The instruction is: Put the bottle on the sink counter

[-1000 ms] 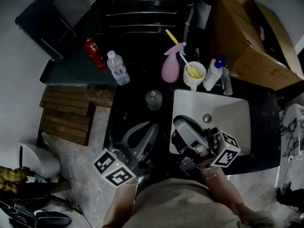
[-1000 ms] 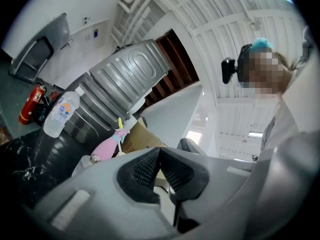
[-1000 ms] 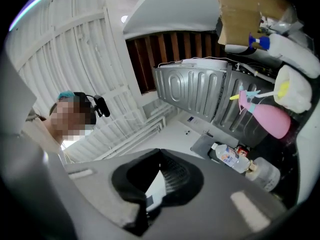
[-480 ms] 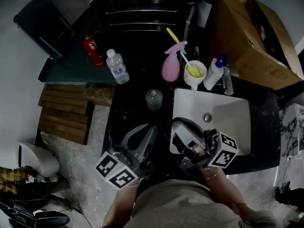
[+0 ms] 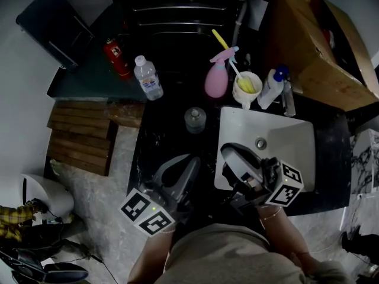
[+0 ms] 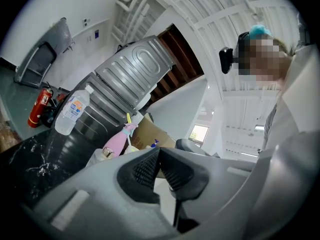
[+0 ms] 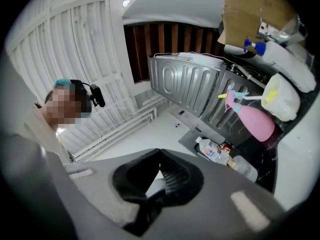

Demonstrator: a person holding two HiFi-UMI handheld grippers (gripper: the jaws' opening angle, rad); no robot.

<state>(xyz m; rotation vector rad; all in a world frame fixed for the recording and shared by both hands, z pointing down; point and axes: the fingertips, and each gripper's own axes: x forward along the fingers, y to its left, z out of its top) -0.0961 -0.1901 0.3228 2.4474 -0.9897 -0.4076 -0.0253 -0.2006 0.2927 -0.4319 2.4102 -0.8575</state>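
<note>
Both claws are held low at 6 o'clock in the head view, nearest the person. The left claw (image 5: pixel 188 160) points toward 1 o'clock over the black surface (image 5: pixel 157 147). The left gripper view shows its two ribbed pads (image 6: pixel 145 168) pressed together at the tips with nothing between them. The right claw (image 5: pixel 229 152) points toward 11 o'clock over the near-left corner of the white sink basin (image 5: pixel 287 141). The right gripper view shows its jaws fully closed tip to tip, likewise empty. The two claws lie side by side, near each other but apart. At 12 o'clock from the left claw, a small clear jar (image 5: pixel 195 120) stands on the surface just beside the basin's far-left corner. Farther on, along the basin's far edge, stand a pink spray bottle (image 5: pixel 216 80), a white cup (image 5: pixel 246 92) holding a yellow-handled item, and a white bottle (image 5: pixel 271 89) with a blue cap, ranged from 12 to 2 o'clock. The water bottle (image 5: pixel 148 77) stands upright at 11 o'clock from the left claw, well apart from both claws, where the far-left edge of the surface meets a dark green ledge (image 5: pixel 89 81). Which of the two its base rests on cannot be told. A red fire extinguisher (image 5: pixel 116 58) is near it at its 10 o'clock. A cardboard box (image 5: pixel 314 52) occupies the 2 o'clock corner, and a ribbed metal appliance (image 5: pixel 177 16) lies farthest away at 12 o'clock.
</note>
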